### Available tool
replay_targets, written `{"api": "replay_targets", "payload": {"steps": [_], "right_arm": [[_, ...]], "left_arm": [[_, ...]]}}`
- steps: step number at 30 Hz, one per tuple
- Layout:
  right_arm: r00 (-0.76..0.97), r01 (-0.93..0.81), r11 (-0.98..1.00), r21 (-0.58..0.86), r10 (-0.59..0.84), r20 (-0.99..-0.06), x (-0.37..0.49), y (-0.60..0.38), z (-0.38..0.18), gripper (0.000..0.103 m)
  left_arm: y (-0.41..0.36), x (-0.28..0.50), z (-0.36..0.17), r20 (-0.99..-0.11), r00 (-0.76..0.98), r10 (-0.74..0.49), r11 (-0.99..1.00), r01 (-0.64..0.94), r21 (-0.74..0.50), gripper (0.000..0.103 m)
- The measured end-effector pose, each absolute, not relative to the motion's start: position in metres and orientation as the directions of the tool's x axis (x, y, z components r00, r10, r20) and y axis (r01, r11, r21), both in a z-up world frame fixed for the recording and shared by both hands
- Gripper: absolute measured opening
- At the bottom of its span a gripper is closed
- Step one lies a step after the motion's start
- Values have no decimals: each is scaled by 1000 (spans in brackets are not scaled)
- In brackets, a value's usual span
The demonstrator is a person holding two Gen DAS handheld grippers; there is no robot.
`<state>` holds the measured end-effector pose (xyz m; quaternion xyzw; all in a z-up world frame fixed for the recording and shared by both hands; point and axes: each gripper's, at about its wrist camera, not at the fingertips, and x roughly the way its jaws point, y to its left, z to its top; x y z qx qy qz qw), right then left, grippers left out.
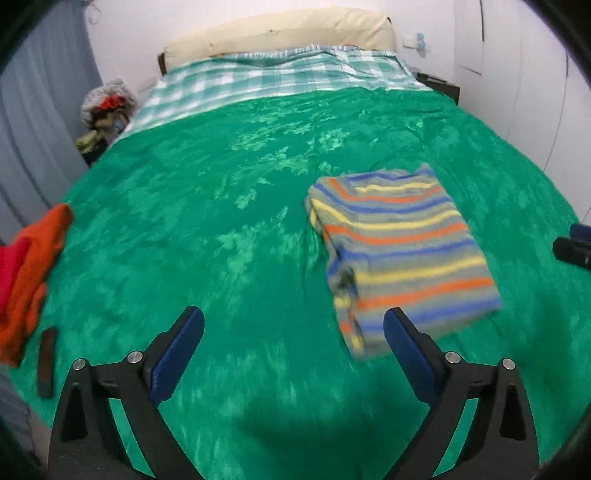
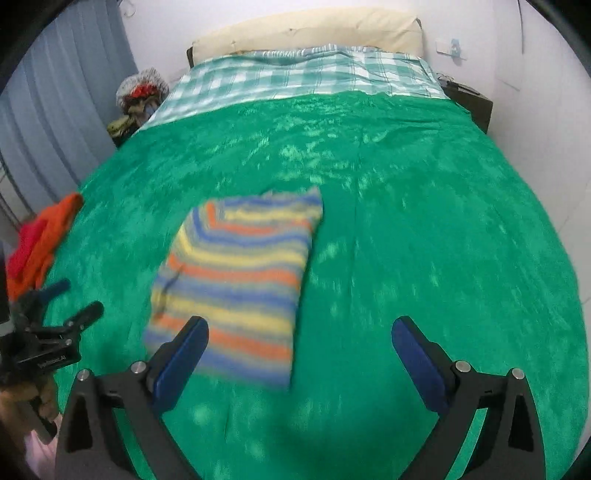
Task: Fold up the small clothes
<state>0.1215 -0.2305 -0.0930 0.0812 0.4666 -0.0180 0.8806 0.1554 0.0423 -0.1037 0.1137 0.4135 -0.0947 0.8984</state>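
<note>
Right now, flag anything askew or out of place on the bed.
The striped garment lies folded but skewed to the bed's edges, its left side bunched unevenly. An orange and red heap sits unfolded at the blanket's left edge, a small dark object beside it.

striped shirt (image 1: 399, 240) blue/orange/yellow/grey | blanket (image 1: 221, 240) green | sheet (image 1: 258, 79) green-white check

1. Folded striped garment (image 1: 400, 254) on the green blanket (image 1: 221, 240): the one obstacle mid-bed.
2. Left of the garment: wide bare blanket, free to pass.
3. Far left of the garment, at the bed edge: orange and red clothes (image 1: 31, 273) and a dark flat object (image 1: 47, 362), both well apart from it.
4. Right of the garment: open blanket (image 2: 443, 240) to the bed's edge.
5. Beyond the garment: bare blanket up to the checked sheet (image 2: 295, 77) and pillow (image 2: 306, 33).
6. Above the garment's near corners: both grippers, left (image 1: 293, 345) and right (image 2: 300, 356), jaws wide with nothing between.
</note>
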Motion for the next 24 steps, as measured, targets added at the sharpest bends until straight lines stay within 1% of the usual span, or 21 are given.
{"api": "replay_targets", "payload": {"steps": [3, 7, 14, 15, 17, 21, 24], "right_arm": [[568, 89, 991, 101, 33, -822, 89, -221, -74, 99], [605, 68, 994, 80, 23, -796, 47, -204, -50, 103], [628, 63, 995, 78, 21, -778, -1, -191, -20, 103], [631, 62, 996, 69, 14, -775, -8, -188, -16, 103], [636, 60, 997, 47, -2, -772, -18, -181, -11, 103], [643, 46, 998, 32, -5, -766, -41, -167, 2, 103], [650, 26, 999, 29, 5, -760, -58, -156, 10, 103]], "left_arm": [[39, 128, -83, -758, 651, -47, 969, 214, 124, 101], [34, 93, -60, -716, 698, 7, 972, 164, 169, 101], [26, 45, -38, -723, 688, 61, 973, 121, 197, 101], [26, 40, -37, -732, 679, 59, 973, 127, 195, 101], [26, 28, -32, -757, 654, 16, 977, 151, 151, 101], [35, 8, -22, -767, 640, -45, 983, 164, 79, 101], [42, -8, -13, -767, 638, -72, 984, 170, 49, 101]]}}
